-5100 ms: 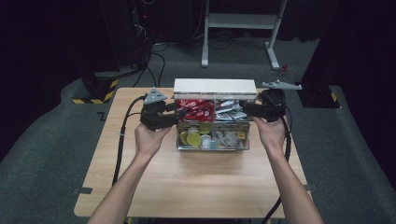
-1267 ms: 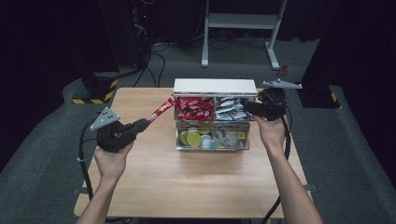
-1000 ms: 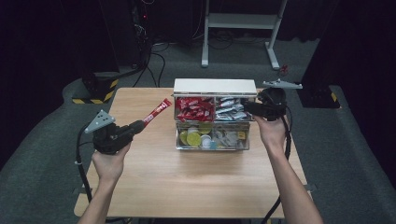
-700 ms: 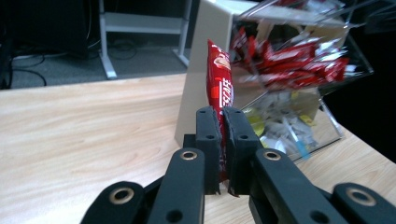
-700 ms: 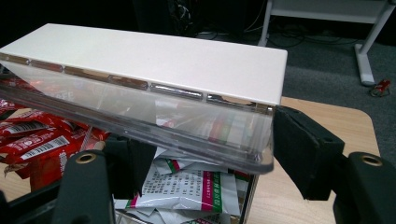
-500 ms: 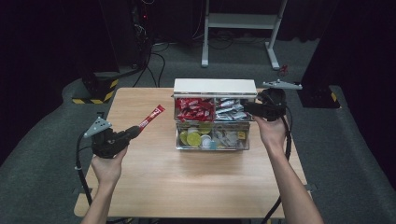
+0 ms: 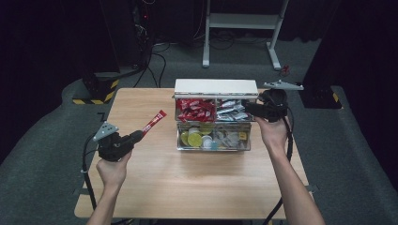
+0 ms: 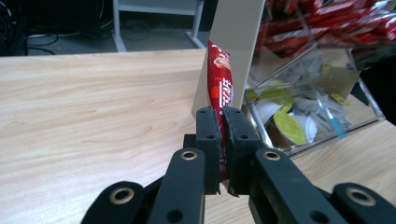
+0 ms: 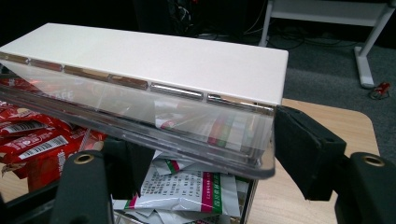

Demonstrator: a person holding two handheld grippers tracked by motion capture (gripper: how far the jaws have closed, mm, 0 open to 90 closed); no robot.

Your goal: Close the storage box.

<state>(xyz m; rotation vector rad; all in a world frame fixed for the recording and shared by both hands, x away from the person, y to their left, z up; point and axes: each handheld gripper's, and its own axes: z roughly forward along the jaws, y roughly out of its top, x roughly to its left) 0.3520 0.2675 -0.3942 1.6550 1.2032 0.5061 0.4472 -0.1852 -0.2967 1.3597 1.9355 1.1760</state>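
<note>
Dark flooring and black drapes surround a light wooden table, with a white metal stand and loose cables on the floor at twelve o'clock. Near the table's far edge sits a clear plastic organiser box with its white lid raised; its rear compartments hold red coffee sachets on the left and white-and-green sachets on the right, while the front compartments hold yellow-lidded capsules and small white cups. At about nine o'clock from the box, well apart from it, the left gripper has its jaws clamped narrow on the lower end of a single red Nescafé stick sachet, which slants up toward the box; in the left gripper view the sachet stands upright between the closed pads of that gripper, with the box behind it at two o'clock. At three o'clock of the box, the right gripper reaches in at the lid's right end. In the right gripper view, its jaws sit either side of the clear lid panel, and whether the pads actually press it I cannot tell.
</note>
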